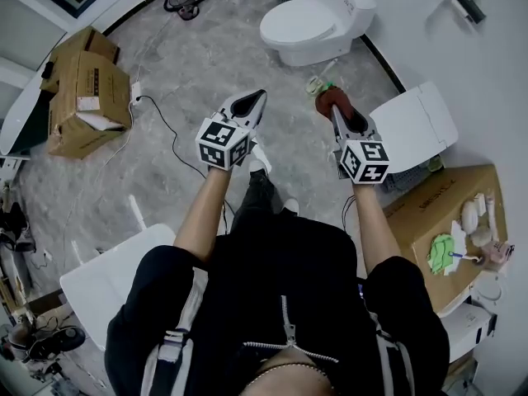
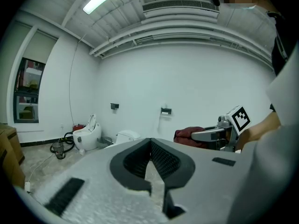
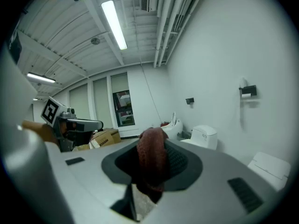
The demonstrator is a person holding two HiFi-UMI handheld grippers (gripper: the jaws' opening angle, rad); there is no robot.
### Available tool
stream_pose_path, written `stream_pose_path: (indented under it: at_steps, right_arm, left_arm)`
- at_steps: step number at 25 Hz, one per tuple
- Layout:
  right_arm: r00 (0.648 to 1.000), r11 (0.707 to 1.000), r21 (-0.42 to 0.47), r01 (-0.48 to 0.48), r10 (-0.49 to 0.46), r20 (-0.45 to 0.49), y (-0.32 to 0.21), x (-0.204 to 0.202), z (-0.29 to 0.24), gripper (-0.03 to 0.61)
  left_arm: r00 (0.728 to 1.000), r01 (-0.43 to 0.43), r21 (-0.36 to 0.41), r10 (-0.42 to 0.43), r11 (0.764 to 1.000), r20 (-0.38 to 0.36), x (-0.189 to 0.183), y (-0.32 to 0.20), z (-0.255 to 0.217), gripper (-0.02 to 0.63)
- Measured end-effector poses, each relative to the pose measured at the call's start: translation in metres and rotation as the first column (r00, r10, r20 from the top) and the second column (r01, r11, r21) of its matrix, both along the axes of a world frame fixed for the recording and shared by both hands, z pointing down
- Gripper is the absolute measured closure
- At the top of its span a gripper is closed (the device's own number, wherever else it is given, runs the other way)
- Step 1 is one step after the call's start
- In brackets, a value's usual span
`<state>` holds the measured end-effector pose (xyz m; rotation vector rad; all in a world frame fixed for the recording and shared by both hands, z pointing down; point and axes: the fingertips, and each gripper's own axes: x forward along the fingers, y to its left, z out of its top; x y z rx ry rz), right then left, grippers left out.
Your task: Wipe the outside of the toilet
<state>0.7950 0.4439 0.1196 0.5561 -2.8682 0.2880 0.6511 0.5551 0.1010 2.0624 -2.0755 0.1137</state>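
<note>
Looks steeply down from head height; looks level from just behind each jaw pair; shares the toilet [image 1: 318, 23] near 12 o'clock.

Left gripper [image 2: 150, 141], jaws together, empty; right gripper [image 2: 198, 135] clamping dark red cloth [image 2: 184, 134]; closed toilet [image 2: 126, 136] and open-lid toilet [image 2: 87, 134] by far wall [image 2: 187, 78].

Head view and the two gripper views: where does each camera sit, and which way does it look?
Head view: on the person's head, facing down at floor, toilet; shows forearms, left gripper, right gripper.
Left gripper view: on that gripper, along shut empty jaws toward the wall.
Right gripper view: along jaws shut on a red cloth.
Shared: the toilet appears in all.
</note>
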Motion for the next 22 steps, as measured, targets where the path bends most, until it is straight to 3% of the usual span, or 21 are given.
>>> stream_pose_path:
  at_steps: [7, 14, 22]
  right_arm:
    - [1.0, 1.0, -0.015, -0.015, 0.014, -0.026, -0.035, -0.043, 0.015, 0.465]
    - [0.996, 0.998, -0.036, -0.05, 0.048, -0.069, -0.089, -0.114, 0.034, 0.465]
    - [0.986, 0.993, -0.054, -0.108, 0.101, -0.129, -0.153, -0.222, 0.054, 0.465]
  left_arm:
    - [1.0, -0.005, -0.005, 0.005, 1.0, -0.019, -0.045, -0.039, 0.015, 0.61]
    - [0.998, -0.042, -0.017, 0.041, 0.999, -0.044, -0.116, -0.103, 0.026, 0.611]
    - [0.983, -0.182, -0.078, 0.179, 0.98, -0.042, -0.206, -0.181, 0.059, 0.611]
